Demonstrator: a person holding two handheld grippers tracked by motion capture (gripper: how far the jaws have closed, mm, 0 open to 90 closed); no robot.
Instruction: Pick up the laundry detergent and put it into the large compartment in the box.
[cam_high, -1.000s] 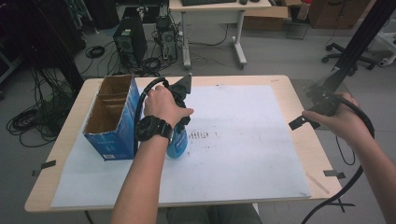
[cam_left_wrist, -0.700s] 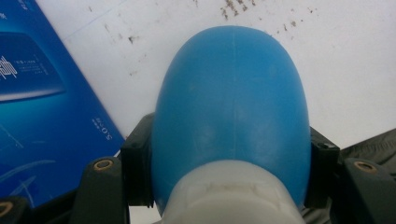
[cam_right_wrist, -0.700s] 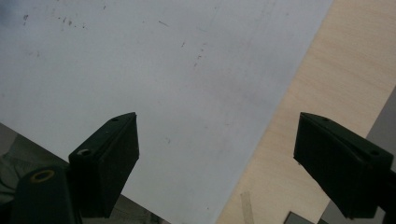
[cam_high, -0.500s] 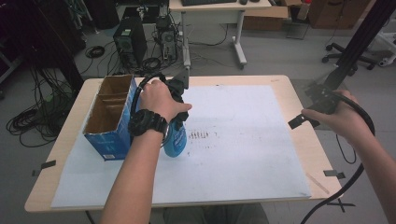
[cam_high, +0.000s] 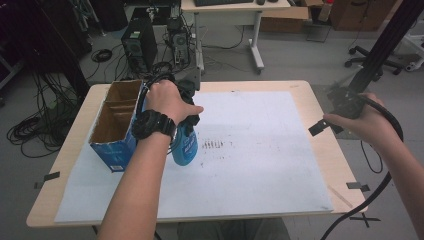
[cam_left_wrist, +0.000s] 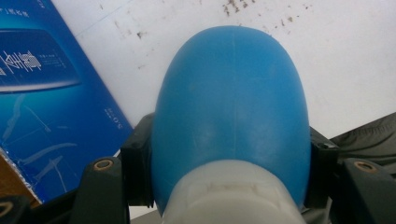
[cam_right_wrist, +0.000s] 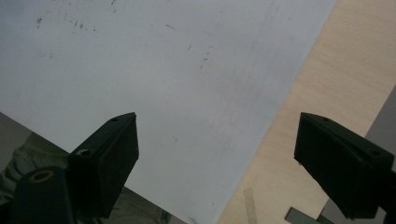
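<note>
The left claw (cam_left_wrist: 229, 186), clamped on the blue bottle (cam_high: 184, 145), has lifted it beside the partitioned carton (cam_high: 112, 122), probably off the worktop (cam_high: 300, 90); right claw (cam_right_wrist: 217, 158) apart, idle.

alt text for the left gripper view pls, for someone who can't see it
The left tool is shut on a blue bottle with a white cap end, its black jaws pressing on either side. Beneath lies a white paper sheet with dark specks, and a blue printed box sits at the left.
</note>
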